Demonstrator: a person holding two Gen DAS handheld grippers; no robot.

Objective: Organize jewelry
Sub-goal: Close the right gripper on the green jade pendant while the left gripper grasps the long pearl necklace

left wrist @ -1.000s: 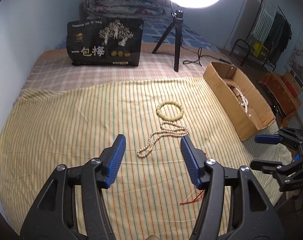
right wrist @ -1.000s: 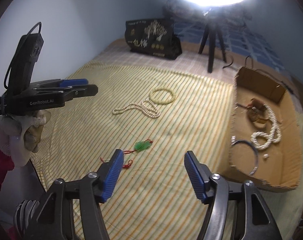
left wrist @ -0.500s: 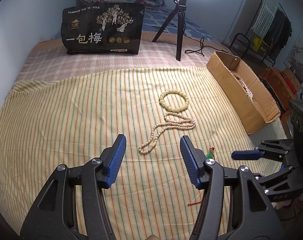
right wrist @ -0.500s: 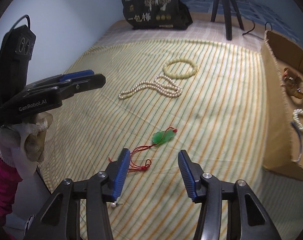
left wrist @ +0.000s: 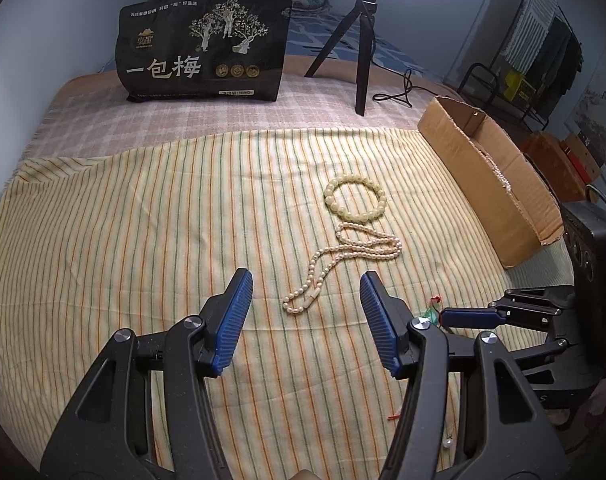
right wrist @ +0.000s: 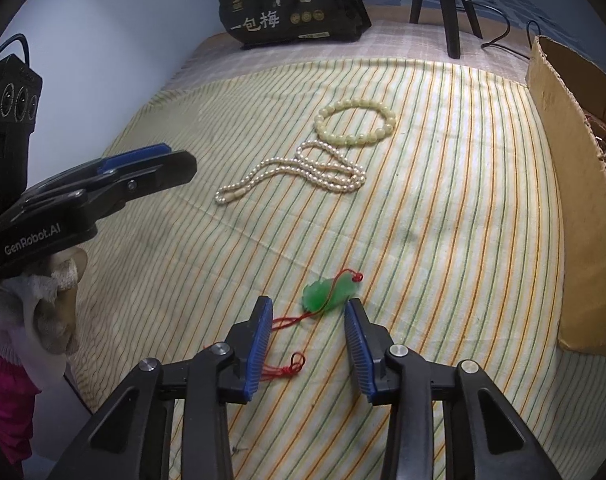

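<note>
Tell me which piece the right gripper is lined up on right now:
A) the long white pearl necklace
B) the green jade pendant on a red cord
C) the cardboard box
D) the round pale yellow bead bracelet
B: the open right gripper sits just short of the green jade pendant on a red cord, which lies on the striped cloth ahead of the gap.

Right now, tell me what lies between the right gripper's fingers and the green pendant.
Only bare striped cloth and the pendant's red cord; the right wrist view shows the right gripper open just short of the green pendant.
</note>
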